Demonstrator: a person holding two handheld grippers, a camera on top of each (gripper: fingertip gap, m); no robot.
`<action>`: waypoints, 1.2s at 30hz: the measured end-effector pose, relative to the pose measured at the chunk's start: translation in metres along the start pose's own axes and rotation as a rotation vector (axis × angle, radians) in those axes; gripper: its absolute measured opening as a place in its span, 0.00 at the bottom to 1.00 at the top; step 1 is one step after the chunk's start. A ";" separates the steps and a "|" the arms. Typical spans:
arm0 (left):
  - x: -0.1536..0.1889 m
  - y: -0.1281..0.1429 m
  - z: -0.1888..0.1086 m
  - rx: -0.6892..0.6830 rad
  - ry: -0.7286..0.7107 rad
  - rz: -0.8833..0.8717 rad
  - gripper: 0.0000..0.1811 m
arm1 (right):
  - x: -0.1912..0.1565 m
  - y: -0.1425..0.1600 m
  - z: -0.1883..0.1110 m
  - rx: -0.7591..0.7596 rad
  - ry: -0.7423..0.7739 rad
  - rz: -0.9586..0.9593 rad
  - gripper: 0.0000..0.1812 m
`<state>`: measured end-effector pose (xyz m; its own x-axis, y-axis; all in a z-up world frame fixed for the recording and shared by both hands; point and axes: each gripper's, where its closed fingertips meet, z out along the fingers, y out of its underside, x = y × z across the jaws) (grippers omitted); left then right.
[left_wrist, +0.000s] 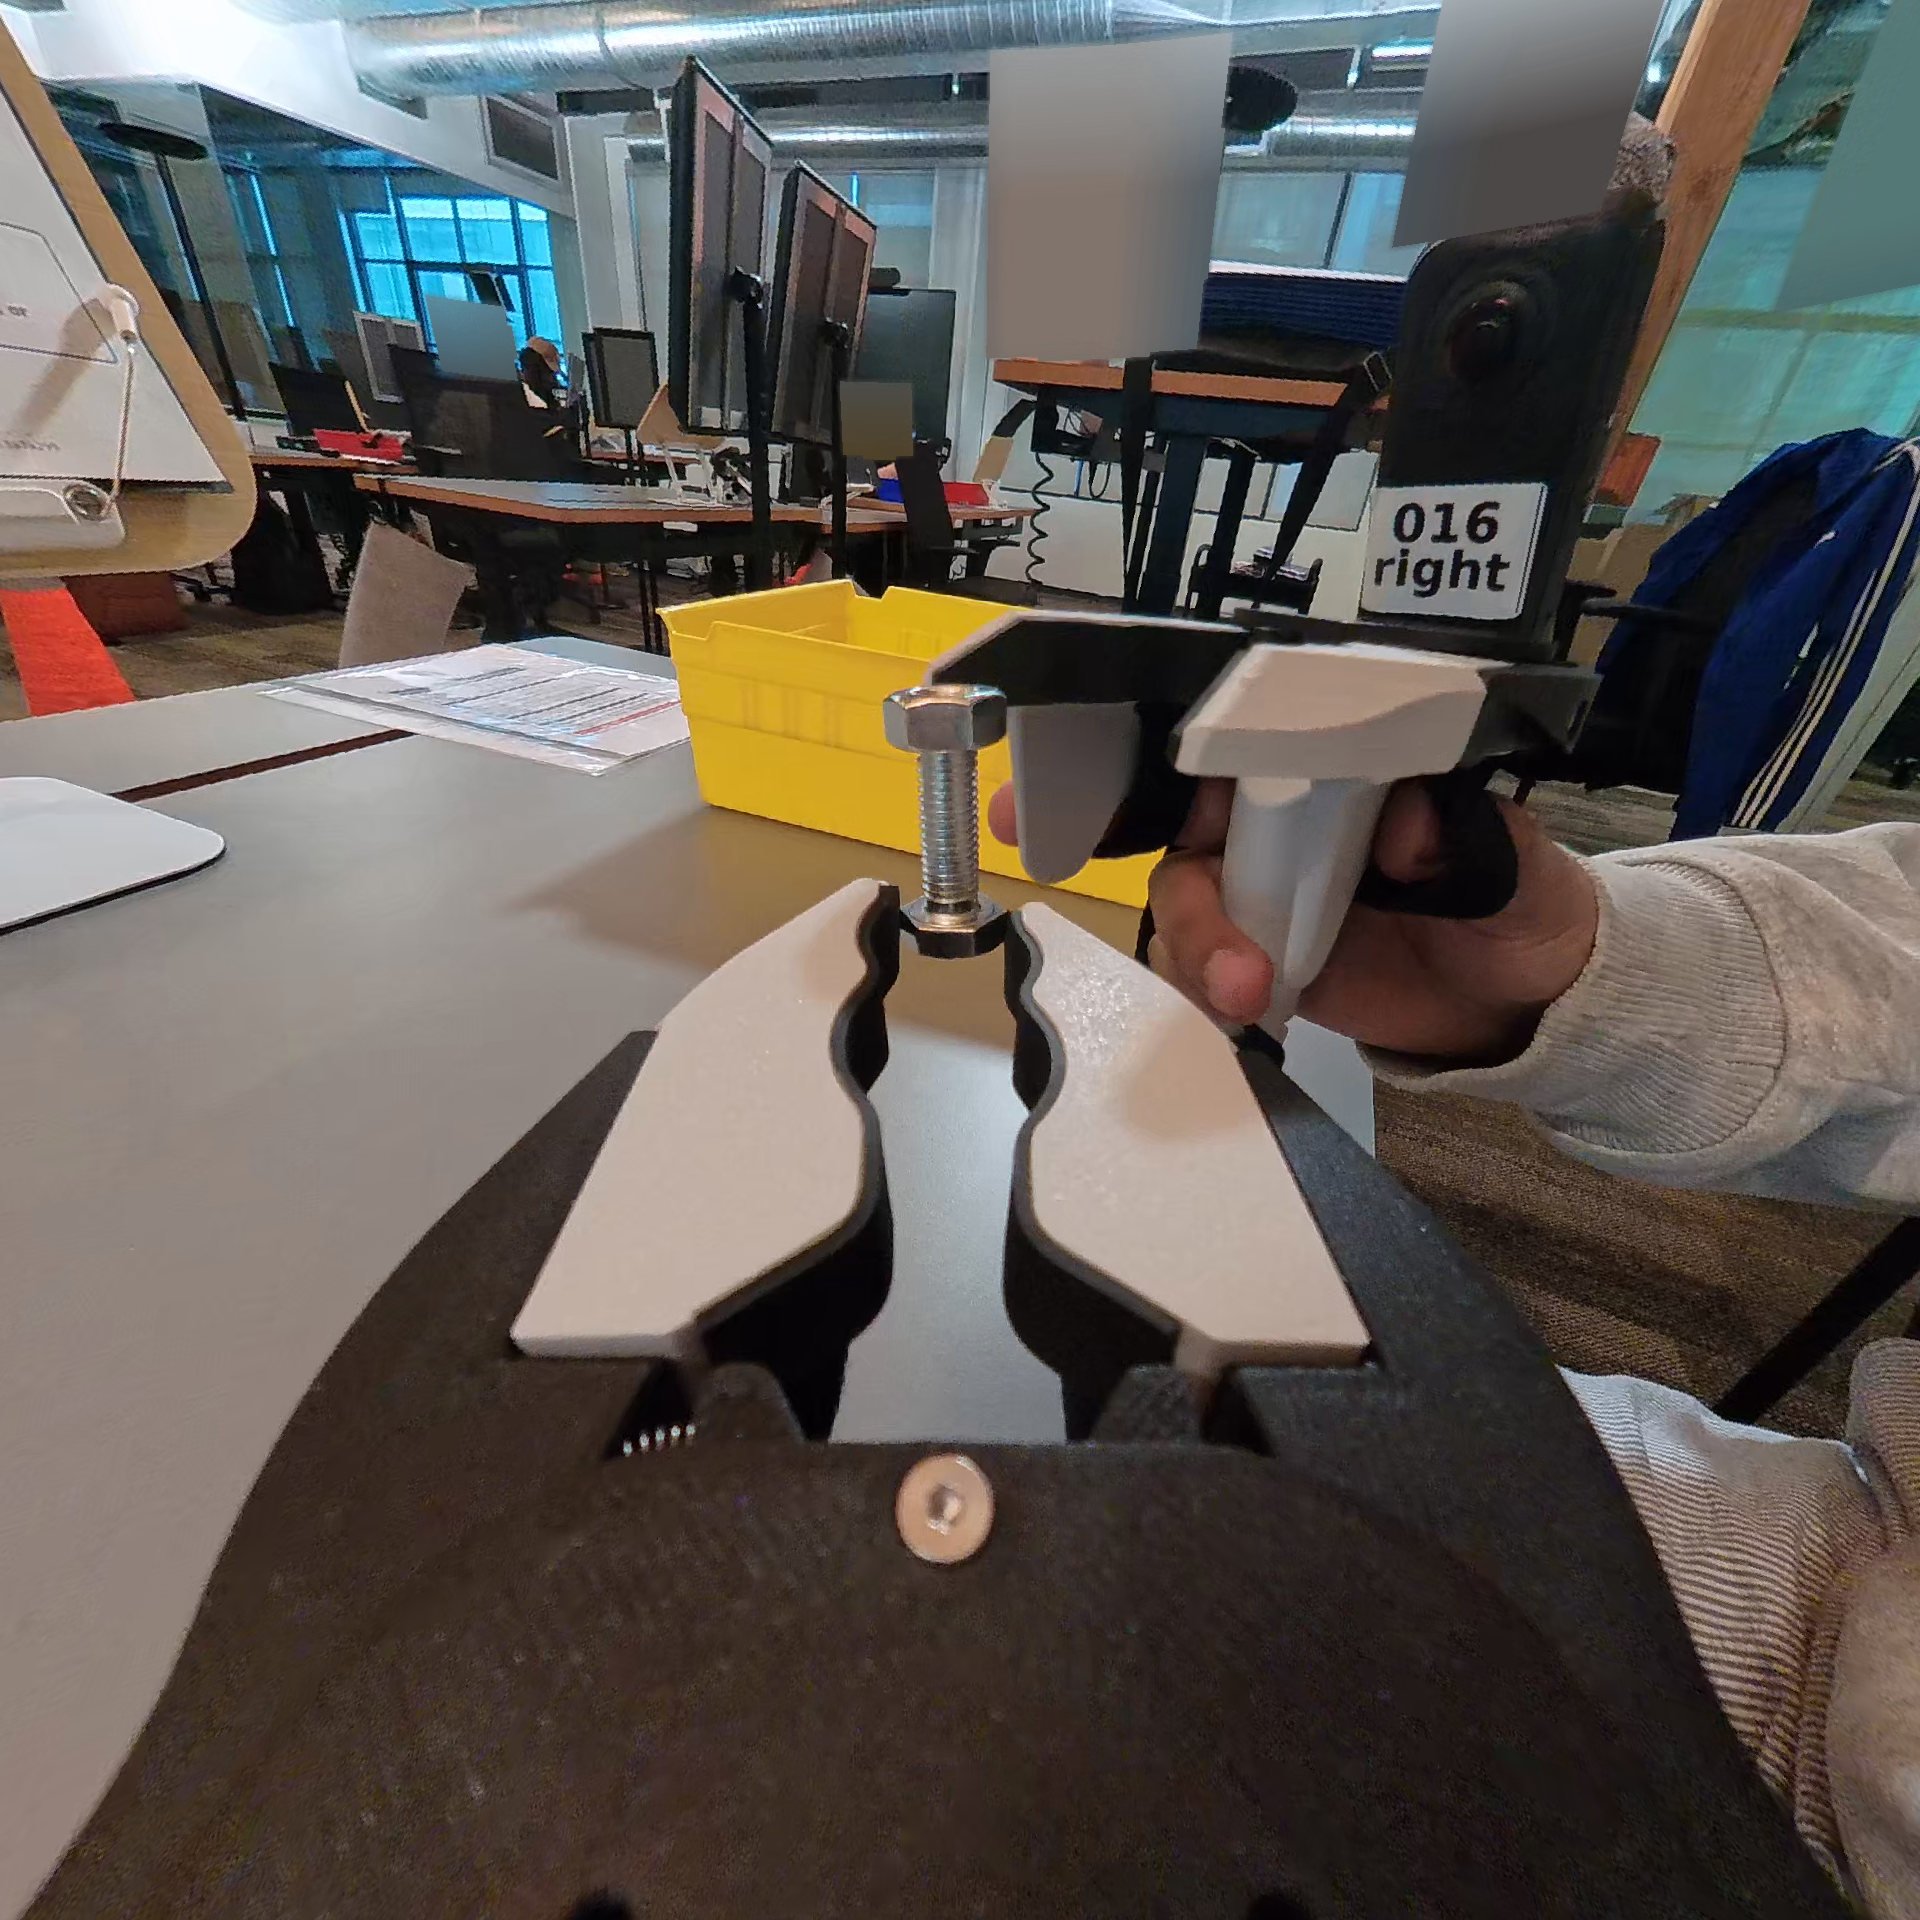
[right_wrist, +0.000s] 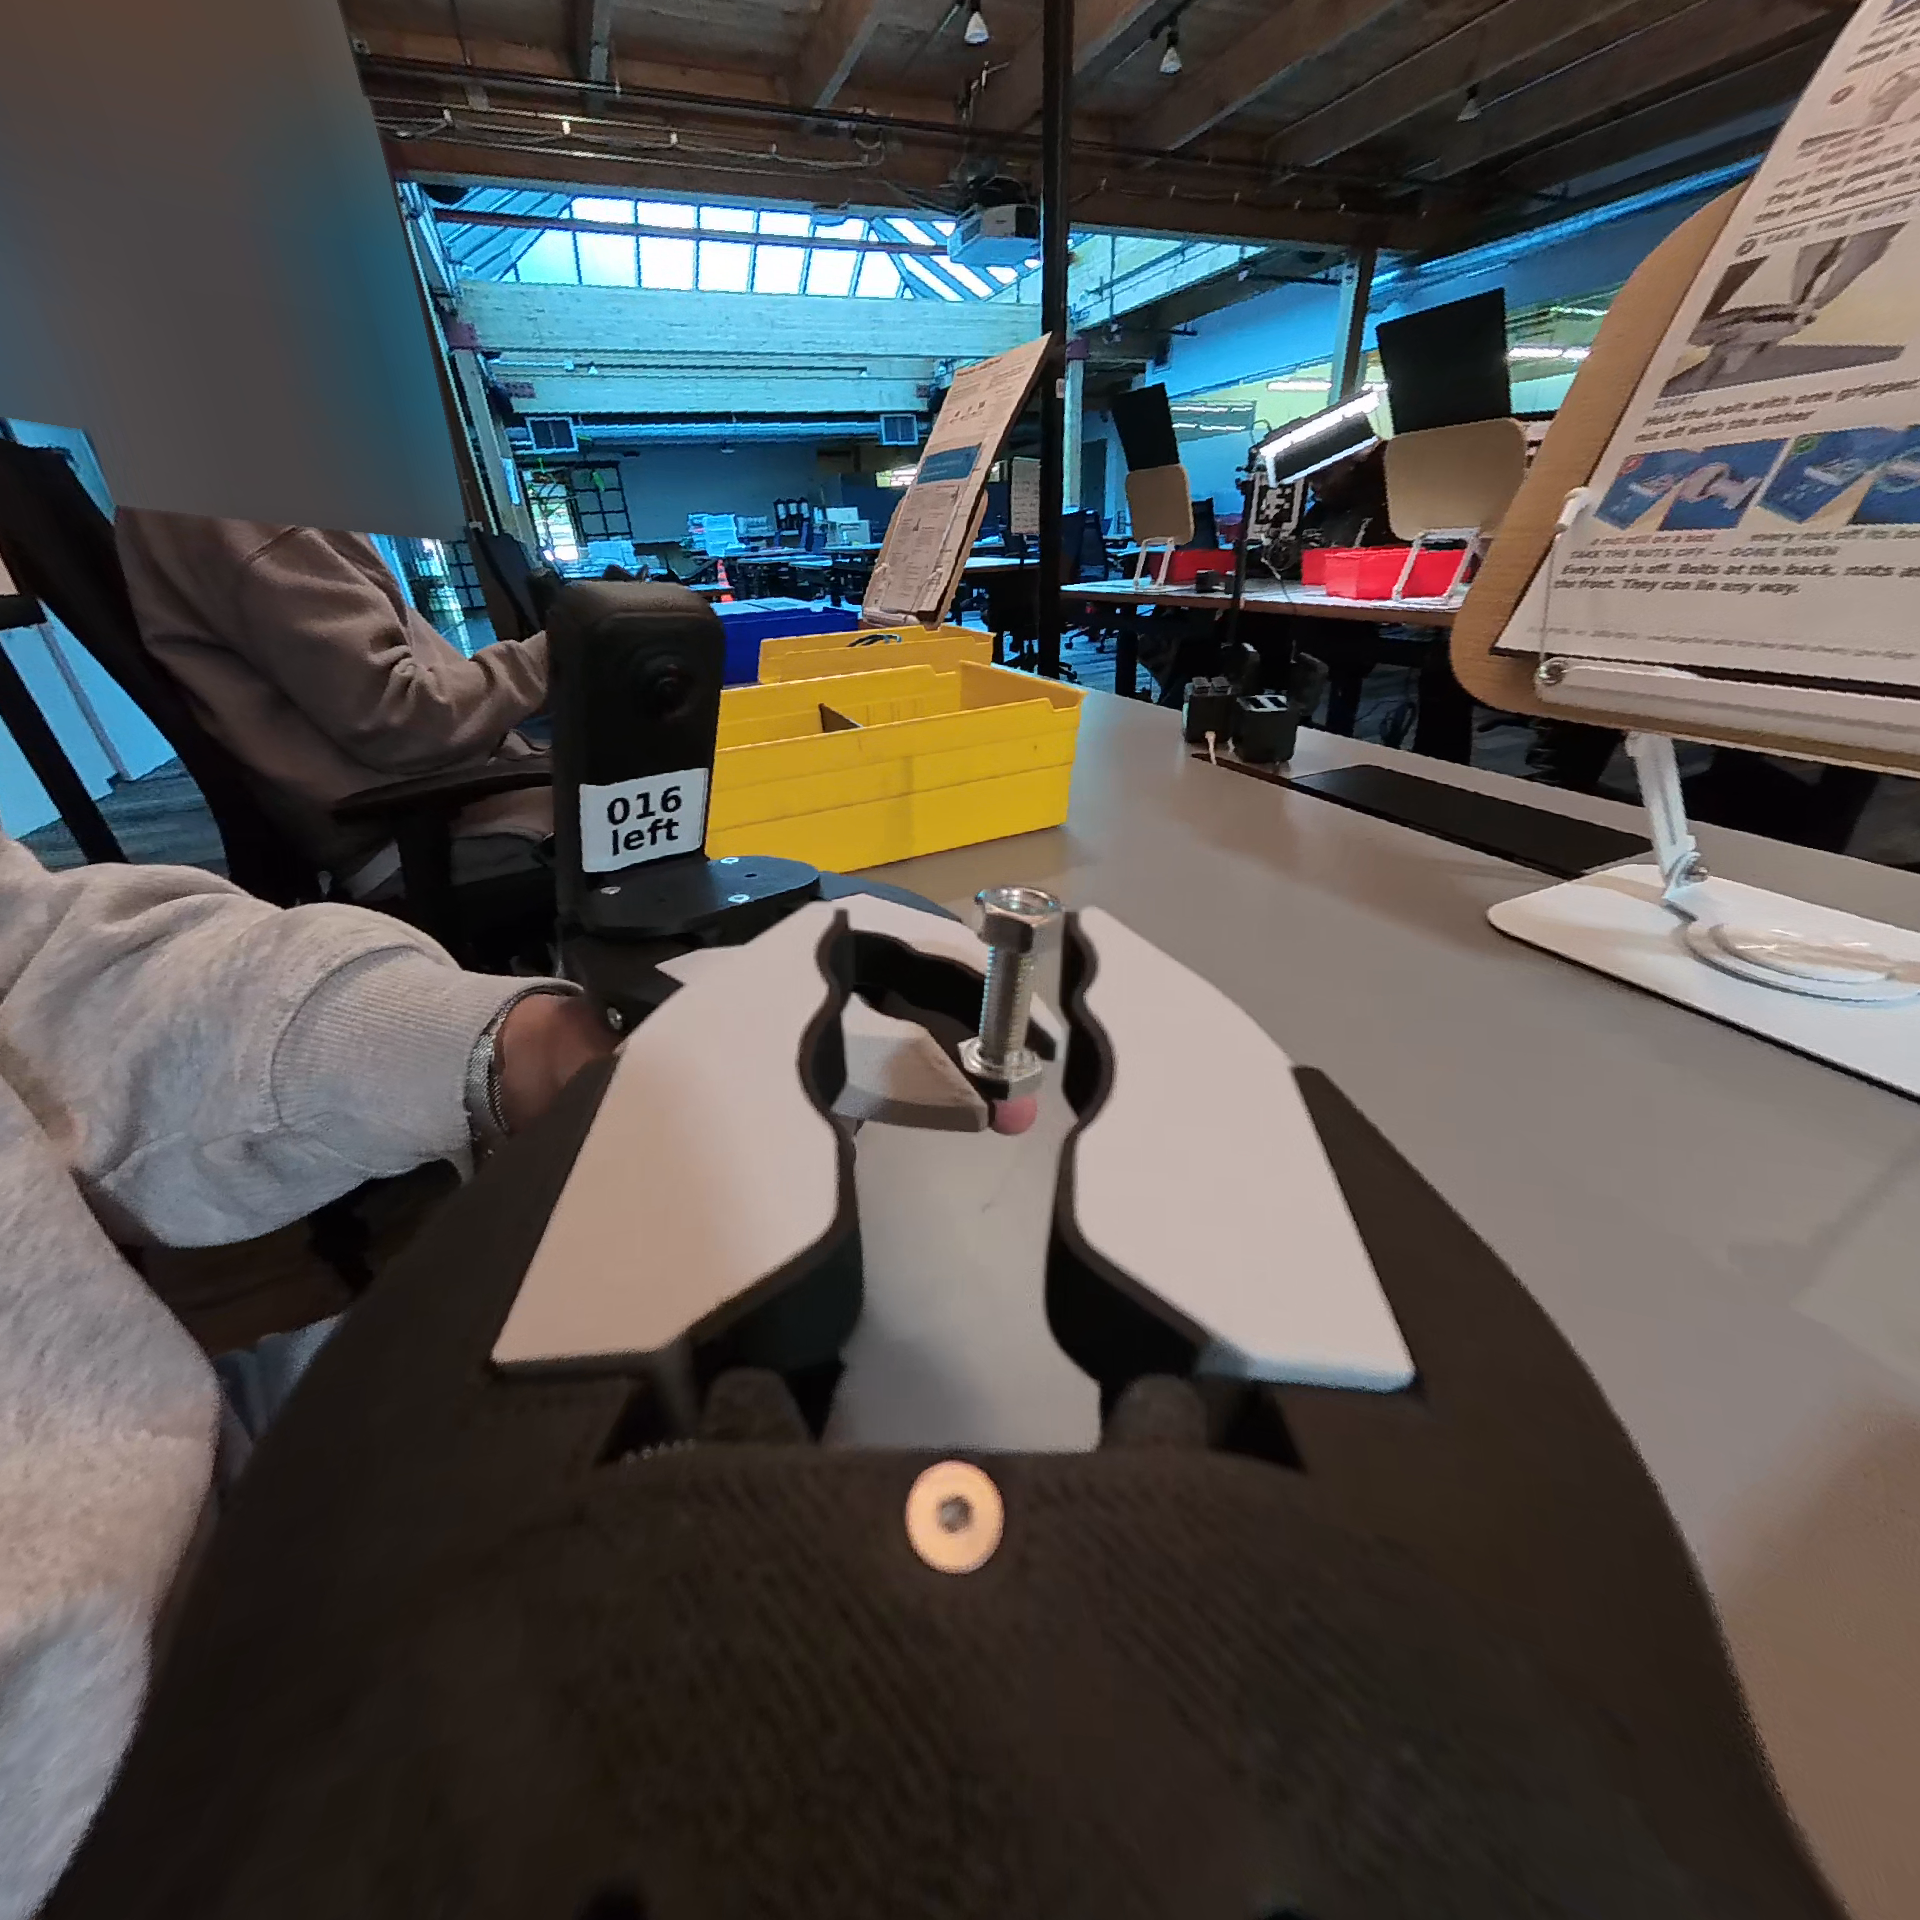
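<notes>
A silver bolt stands upright above the grey table, head up, with a nut near its lower end. My left gripper is shut on the nut, one fingertip on each side. It also shows in the right wrist view, gripping the nut. My right gripper is open around the bolt head, which sits close against the right finger; the left finger is well apart from it. In the left wrist view the right gripper reaches in from the right at head height.
A yellow divided bin stands on the table just beyond the bolt. A document stand on a white base is to the right. A plastic-sleeved sheet lies farther back. A person sits nearby. Some 4 cm of space lies between my two pairs of fingers.
</notes>
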<state>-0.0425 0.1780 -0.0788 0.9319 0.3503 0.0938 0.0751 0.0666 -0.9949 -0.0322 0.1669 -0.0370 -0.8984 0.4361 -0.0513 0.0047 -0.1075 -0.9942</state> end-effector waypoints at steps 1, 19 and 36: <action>0.000 0.000 0.000 0.000 -0.001 0.000 0.12 | 0.001 0.001 0.001 0.000 0.003 -0.001 0.23; 0.000 0.000 0.000 0.000 -0.001 0.000 0.11 | 0.003 0.000 0.000 0.017 0.015 0.004 0.28; -0.001 -0.001 0.000 0.004 -0.001 -0.008 0.12 | 0.003 -0.001 0.000 0.026 0.021 -0.002 0.29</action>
<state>-0.0432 0.1779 -0.0783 0.9309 0.3510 0.1014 0.0807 0.0731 -0.9941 -0.0349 0.1678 -0.0362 -0.8890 0.4549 -0.0518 -0.0085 -0.1296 -0.9915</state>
